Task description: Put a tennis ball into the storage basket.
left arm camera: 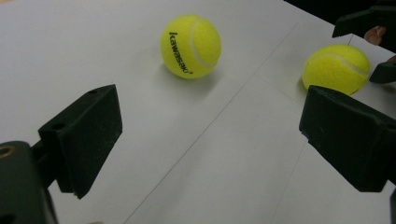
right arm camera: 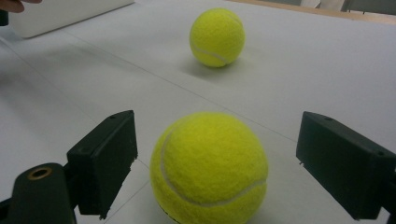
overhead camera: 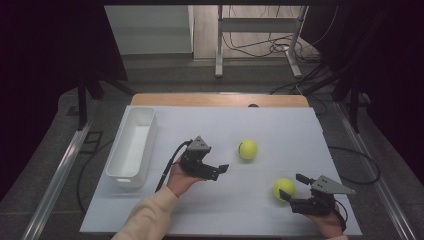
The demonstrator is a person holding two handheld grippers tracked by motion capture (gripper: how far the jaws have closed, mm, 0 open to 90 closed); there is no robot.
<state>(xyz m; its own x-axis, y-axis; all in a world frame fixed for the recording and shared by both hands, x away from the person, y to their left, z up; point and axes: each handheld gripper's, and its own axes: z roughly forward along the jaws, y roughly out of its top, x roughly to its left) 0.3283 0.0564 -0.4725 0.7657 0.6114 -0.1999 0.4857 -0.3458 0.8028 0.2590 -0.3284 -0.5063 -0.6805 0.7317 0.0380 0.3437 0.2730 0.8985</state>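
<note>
The right gripper [overhead camera: 292, 187] sits nearest, jaws spread wide around the near tennis ball [overhead camera: 283, 188] without touching it. Farther in, the left gripper [overhead camera: 220, 170] is released too, grasping nothing. Beyond lies the far tennis ball [overhead camera: 247, 149]; a white bin [overhead camera: 134, 145] stands at the table's [overhead camera: 280, 125] left.

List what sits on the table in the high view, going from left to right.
White bin → left gripper → far tennis ball → near tennis ball → right gripper, its open fingers around that near ball without touching it.
</note>
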